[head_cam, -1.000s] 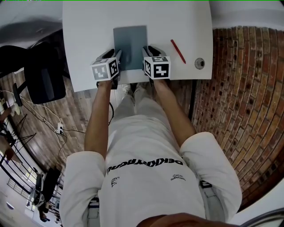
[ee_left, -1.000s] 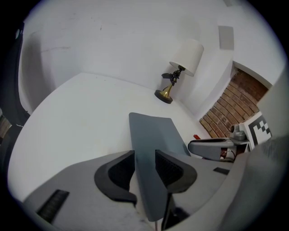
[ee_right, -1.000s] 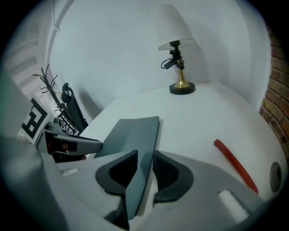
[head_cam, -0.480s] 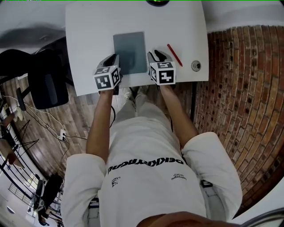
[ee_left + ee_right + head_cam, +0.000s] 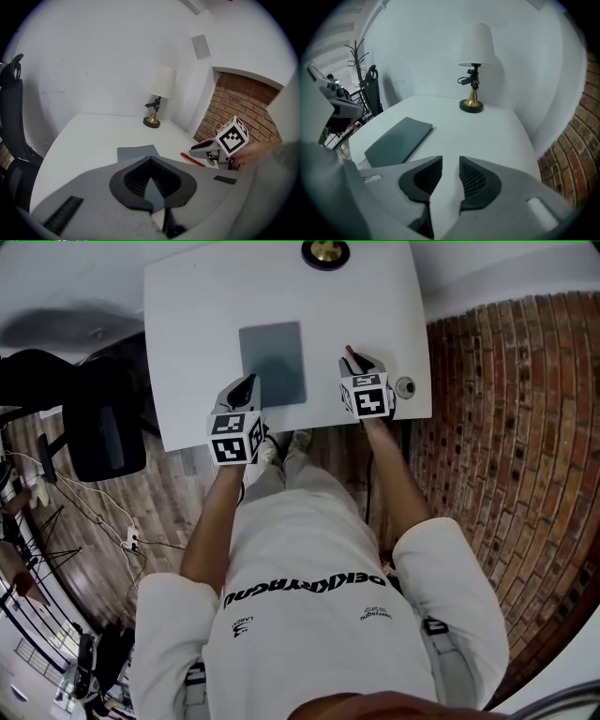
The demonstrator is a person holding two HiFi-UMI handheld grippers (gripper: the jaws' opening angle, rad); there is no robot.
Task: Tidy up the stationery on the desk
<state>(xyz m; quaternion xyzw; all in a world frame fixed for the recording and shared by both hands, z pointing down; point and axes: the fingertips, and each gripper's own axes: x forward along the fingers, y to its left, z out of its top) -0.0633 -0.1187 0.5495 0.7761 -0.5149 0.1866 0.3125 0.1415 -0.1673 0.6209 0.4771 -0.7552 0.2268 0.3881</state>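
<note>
White desk [image 5: 187, 315], left hand-held gripper [image 5: 150, 160] just closed, empty, right hand-held gripper [image 5: 450, 160] opening, empty

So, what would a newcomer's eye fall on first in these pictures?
First come the two grippers with marker cubes at the near edge of the white desk. The left gripper is shut and empty. The right gripper has its jaws apart, just opened a little further, with nothing between them. Next is the grey notebook lying flat between them, and a red pen lying by the right gripper.
</note>
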